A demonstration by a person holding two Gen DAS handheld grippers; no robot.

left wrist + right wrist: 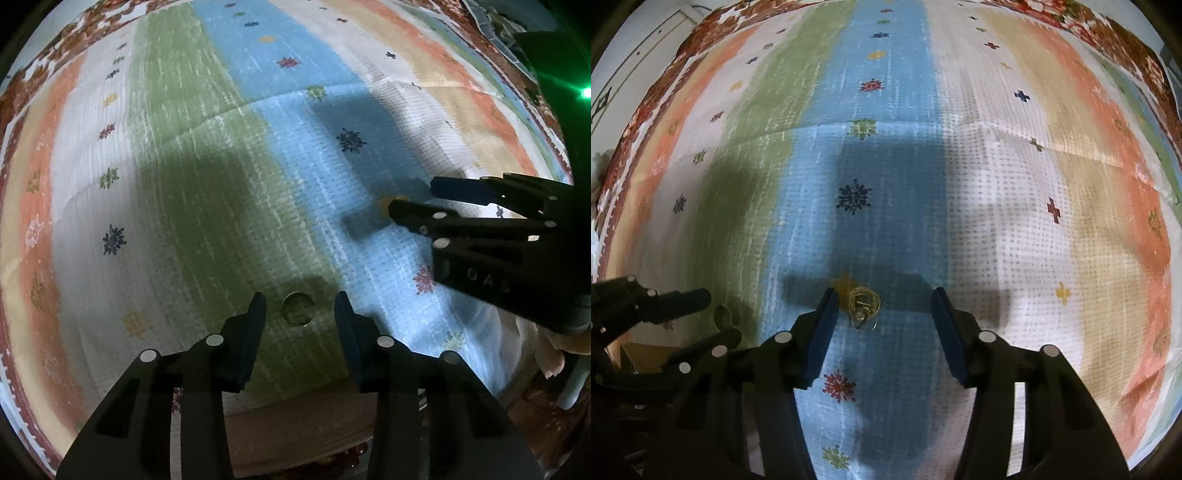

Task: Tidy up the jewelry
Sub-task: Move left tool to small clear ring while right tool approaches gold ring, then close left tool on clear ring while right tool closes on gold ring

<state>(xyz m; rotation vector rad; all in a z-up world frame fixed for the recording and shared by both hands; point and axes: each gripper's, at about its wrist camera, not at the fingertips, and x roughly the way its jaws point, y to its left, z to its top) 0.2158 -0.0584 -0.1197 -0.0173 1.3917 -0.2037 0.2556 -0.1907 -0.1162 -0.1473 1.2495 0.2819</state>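
Observation:
A thin ring-shaped bangle (pixel 297 308) lies flat on the green stripe of the striped cloth (pixel 207 155), between the fingertips of my open left gripper (pixel 300 308). A small gold coiled chain with a clear pendant (pixel 863 305) lies on the blue stripe of the same cloth (pixel 1015 229), between the fingertips of my open right gripper (pixel 882 306), nearer its left finger. The right gripper also shows in the left wrist view (pixel 412 197), open, with the gold piece just visible at its tip. The left gripper shows at the left edge of the right wrist view (pixel 713 314).
The cloth has a fold line across it (pixel 997 133) and a red floral border (pixel 665 85). Its near edge drops off below the left gripper, with brown surface and dark beads (pixel 351 452) underneath. A green light (pixel 586 92) glows at the right.

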